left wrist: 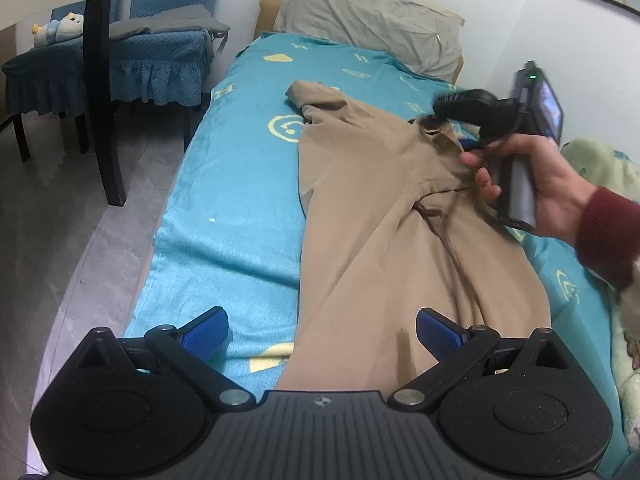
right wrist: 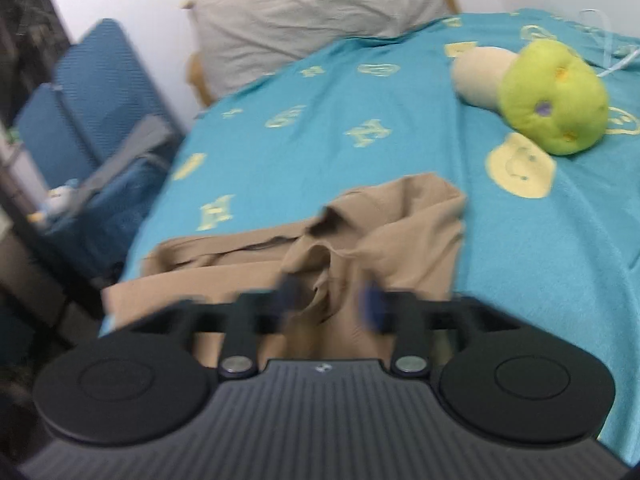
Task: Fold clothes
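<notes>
Left wrist view: tan shirt (left wrist: pixel 380 216) spread on bed's turquoise blanket (left wrist: pixel 240 184); left tongs (left wrist: pixel 322 334) apart above hem; right tongs (right wrist: pixel 330 300) blurred, gripping collar folds; grey pillow (left wrist: pixel 372 20), blue chairs (left wrist: pixel 160 48).

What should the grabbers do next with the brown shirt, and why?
Probably close the left gripper on the near hem of the brown shirt. Its jaws stand wide open over the hem, holding nothing, while the right gripper already has bunched cloth between its jaws near the collar. Both ends need holding before folding.
</notes>
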Available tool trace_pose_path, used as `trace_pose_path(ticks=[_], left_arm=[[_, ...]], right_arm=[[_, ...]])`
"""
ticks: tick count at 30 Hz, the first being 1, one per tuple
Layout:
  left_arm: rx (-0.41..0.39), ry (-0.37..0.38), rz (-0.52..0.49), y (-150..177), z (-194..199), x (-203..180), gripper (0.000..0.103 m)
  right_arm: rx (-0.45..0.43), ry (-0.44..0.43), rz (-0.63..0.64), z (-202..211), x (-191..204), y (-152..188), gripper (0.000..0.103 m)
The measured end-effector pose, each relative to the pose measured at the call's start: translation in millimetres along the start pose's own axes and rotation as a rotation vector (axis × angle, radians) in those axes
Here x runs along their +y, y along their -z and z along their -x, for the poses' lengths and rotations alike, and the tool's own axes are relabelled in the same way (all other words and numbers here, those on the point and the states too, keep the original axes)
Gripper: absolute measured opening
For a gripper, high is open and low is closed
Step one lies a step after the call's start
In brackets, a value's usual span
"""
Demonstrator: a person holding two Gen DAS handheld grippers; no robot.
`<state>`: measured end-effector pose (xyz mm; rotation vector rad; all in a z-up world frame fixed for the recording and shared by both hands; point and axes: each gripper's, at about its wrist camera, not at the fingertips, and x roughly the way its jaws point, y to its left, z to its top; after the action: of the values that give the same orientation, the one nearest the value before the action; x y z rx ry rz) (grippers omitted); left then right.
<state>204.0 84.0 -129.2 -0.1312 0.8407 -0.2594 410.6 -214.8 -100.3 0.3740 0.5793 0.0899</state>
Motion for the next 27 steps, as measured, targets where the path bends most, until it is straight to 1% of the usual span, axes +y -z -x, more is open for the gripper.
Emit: trace_pose_path(ticks=[1, 5, 6, 10, 15, 17, 20, 25, 27], left_arm=[[-0.004, -0.002, -0.002, 0, 1, 0, 0.101], [-0.021, -0.019, -0.014, 1, 9, -2, 0.101], [-0.026, -0.018, -0.011, 1, 12, -2, 0.101], [-0.038, -0.017, 0.017, 2, 27, 1, 0.101], [-0.034, -0.016, 0.069, 6, 53, 9, 0.101], [-0.013, -0.023, 0.095, 12, 63, 12, 0.101], [0.037, -0.049, 0.156, 21, 72, 20, 0.099], [0.124, -0.133, 0.264, 33, 72, 40, 0.096], [0.174, -0.153, 0.317, 39, 69, 51, 0.089]], right_arm=[[0.005, -0.007, -0.002, 4, -1, 1, 0.094], [0.024, -0.034, -0.008, 18, -3, 3, 0.094], [0.022, -0.045, 0.000, 31, 0, 4, 0.094], [-0.001, -0.108, 0.025, 117, 21, 15, 0.094], [0.014, -0.100, 0.101, 218, 35, 50, 0.094], [0.022, -0.087, 0.095, 241, 32, 65, 0.094], [0.042, -0.078, 0.019, 255, 15, 79, 0.094], [0.076, -0.063, -0.107, 277, -13, 102, 0.094], [0.089, -0.057, -0.158, 286, -25, 112, 0.094]])
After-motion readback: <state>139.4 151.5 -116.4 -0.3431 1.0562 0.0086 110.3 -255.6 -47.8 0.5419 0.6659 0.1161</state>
